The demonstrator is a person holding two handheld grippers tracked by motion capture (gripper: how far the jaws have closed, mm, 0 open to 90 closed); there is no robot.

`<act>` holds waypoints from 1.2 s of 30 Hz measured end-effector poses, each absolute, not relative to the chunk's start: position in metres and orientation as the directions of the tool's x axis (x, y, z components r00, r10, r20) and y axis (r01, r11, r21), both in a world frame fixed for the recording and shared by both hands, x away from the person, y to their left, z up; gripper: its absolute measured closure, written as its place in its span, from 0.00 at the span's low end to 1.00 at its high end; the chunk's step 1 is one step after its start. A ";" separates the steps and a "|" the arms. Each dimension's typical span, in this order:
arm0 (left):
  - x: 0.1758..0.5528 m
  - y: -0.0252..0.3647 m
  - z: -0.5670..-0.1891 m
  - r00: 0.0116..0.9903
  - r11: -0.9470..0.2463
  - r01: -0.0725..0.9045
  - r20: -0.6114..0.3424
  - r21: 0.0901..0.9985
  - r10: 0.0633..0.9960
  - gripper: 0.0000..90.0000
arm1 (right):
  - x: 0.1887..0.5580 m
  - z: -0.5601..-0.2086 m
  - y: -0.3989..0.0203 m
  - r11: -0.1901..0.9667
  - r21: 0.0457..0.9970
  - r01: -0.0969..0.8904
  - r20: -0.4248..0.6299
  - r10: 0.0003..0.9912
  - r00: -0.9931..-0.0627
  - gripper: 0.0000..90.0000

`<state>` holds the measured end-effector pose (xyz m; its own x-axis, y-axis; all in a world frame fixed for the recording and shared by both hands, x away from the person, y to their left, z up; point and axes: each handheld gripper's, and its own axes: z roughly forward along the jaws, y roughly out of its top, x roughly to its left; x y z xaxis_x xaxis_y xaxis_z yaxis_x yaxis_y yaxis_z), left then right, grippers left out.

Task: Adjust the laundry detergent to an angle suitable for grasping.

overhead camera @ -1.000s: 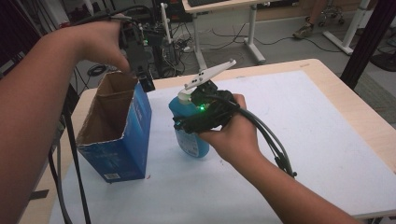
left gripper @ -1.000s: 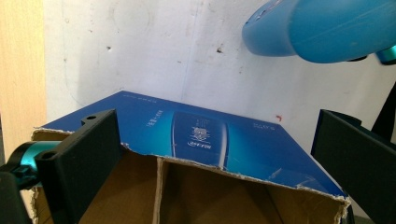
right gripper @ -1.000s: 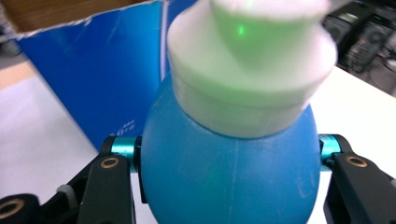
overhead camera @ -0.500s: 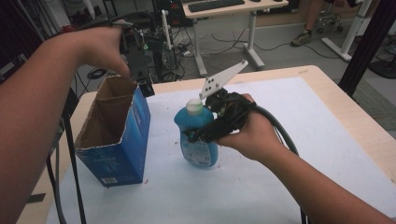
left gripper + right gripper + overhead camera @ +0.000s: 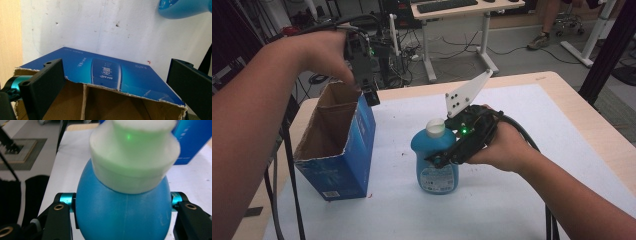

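Observation:
A blue bottle [image 5: 434, 162] with a white cap [image 5: 435, 128] stands upright on the white table cover. My right gripper [image 5: 443, 156] is shut on its body from the right side. In the right gripper view the jaws press both flanks of the bottle [image 5: 125, 212] below the cap [image 5: 133, 157]. An open blue cardboard box [image 5: 343, 150] stands to the left of the bottle. My left gripper [image 5: 369, 93] hovers over the box's far right corner, jaws open. In the left gripper view the torn rim of the box [image 5: 107, 72] lies between my left gripper's [image 5: 116, 66] spread jaws, untouched.
The white cover [image 5: 522, 115] lies on a wooden table whose bare edge [image 5: 592, 115] runs along the right. Cables trail from both grippers. Beyond the table stand a desk [image 5: 457, 10] and a tangle of floor cables [image 5: 452, 60].
My right hand has carried the bottle right and nearer, away from the box. The left gripper has stayed above the box.

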<state>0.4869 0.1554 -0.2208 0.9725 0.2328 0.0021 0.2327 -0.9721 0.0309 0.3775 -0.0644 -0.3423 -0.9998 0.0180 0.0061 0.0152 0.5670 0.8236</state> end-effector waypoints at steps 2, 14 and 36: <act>0.486 0.155 -0.221 0.972 -0.971 0.236 0.003 0.033 0.236 0.02 | 0.378 -0.345 -0.065 0.562 0.827 0.004 0.004 0.001 -1.000 0.46; 0.487 0.157 -0.223 0.971 -0.971 0.239 0.002 0.029 0.239 0.02 | 0.380 -0.356 -0.063 0.523 0.852 -0.031 0.021 -0.094 -0.995 0.46; 0.487 0.156 -0.224 0.972 -0.972 0.235 -0.002 0.028 0.235 0.02 | 0.375 -0.360 -0.064 0.514 0.857 -0.049 0.009 -0.110 -0.994 0.44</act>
<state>0.4869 0.1558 -0.2244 0.9719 0.2352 -0.0022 0.2351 -0.9716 0.0276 0.3754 -0.0641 -0.3597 -0.9939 -0.1100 0.0086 -0.0494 0.5136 0.8566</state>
